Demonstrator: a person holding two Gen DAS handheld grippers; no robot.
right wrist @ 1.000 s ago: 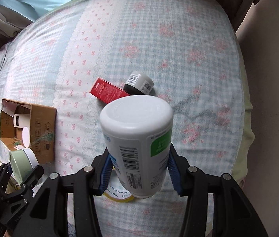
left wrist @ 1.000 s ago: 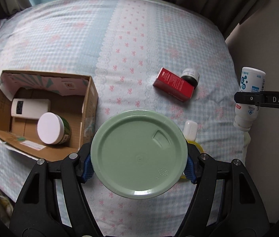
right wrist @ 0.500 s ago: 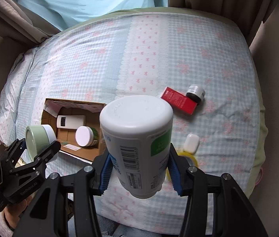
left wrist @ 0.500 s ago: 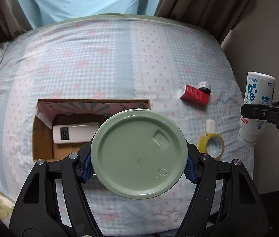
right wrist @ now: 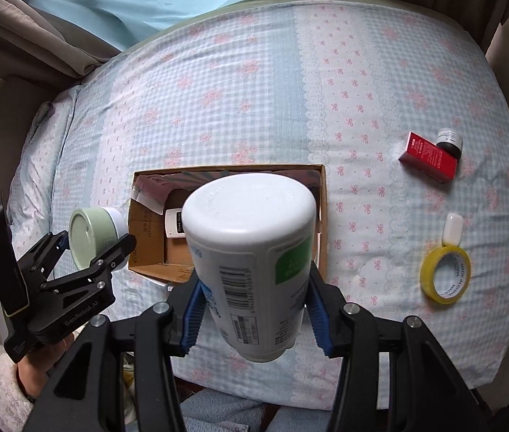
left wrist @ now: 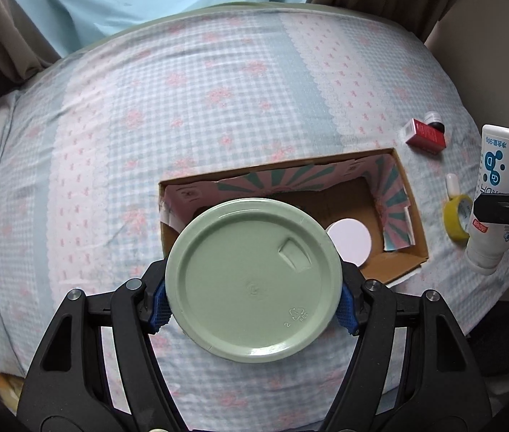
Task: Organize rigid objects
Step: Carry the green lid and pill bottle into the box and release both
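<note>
Green-lidded jar and white bottle held over the box

We are gripping the green-lidded jar point(left wrist: 253, 280) in the left gripper point(left wrist: 253, 307), pads pressing both sides of it, in front of the cardboard box point(left wrist: 412, 216). The right gripper point(right wrist: 254, 309) is clamping the white bottle point(right wrist: 250, 252), also in the air. Compared with half a second ago, the box is sitting further right in the left view and the bottle is now covering part of the box in the right view. Inside the box we are counting two items: one white-lidded jar point(left wrist: 348, 242), one white flat bottle point(right wrist: 174, 223). On the bedsheet point(right wrist: 254, 90): one red carton point(right wrist: 428, 156), one small dark jar point(right wrist: 450, 141), one yellow tape roll point(right wrist: 445, 273), one small white case point(right wrist: 453, 228).
</note>
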